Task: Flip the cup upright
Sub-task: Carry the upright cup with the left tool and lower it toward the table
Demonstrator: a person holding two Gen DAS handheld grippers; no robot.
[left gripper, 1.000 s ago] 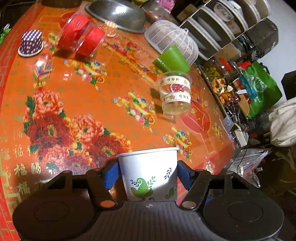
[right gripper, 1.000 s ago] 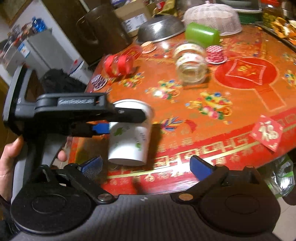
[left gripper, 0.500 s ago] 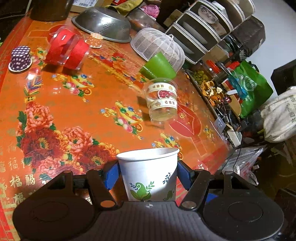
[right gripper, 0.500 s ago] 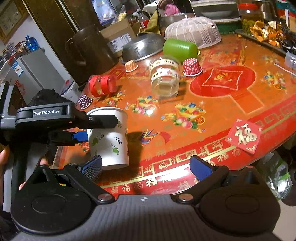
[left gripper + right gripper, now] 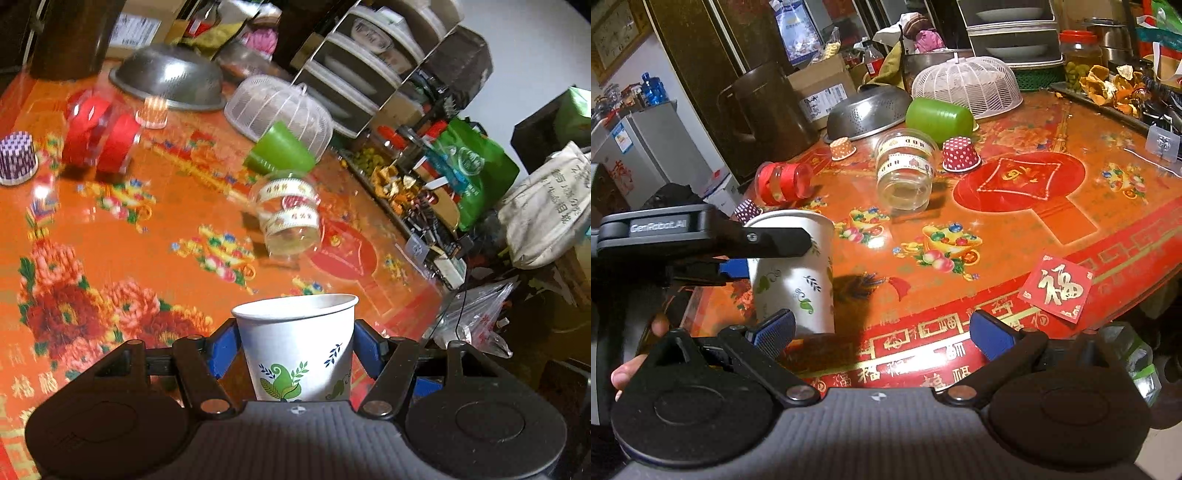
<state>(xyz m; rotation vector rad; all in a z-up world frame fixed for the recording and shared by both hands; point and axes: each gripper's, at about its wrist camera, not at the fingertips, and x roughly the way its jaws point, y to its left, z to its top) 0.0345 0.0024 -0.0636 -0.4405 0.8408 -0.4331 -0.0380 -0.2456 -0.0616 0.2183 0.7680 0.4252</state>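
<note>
A white paper cup (image 5: 301,350) with green leaf prints stands mouth up between the blue pads of my left gripper (image 5: 291,349), which is shut on it. In the right wrist view the same cup (image 5: 798,277) sits upright at the near left edge of the red table (image 5: 997,266), with its base at or just above the cloth, and the left gripper (image 5: 738,258) clamps its upper half. My right gripper (image 5: 881,330) is open and empty, to the right of the cup, over the table's front edge.
A clear jar (image 5: 905,173) lies on its side mid-table. Behind it are a green cup on its side (image 5: 938,118), a red-ribbon jar (image 5: 783,181), small cupcake liners (image 5: 960,155), a metal colander (image 5: 868,110) and a white mesh cover (image 5: 967,85). A red paper square (image 5: 1056,288) lies front right.
The left gripper has turned the cup from strongly tilted to upright and brought it down to the table's near left edge. The right gripper has stayed open.
</note>
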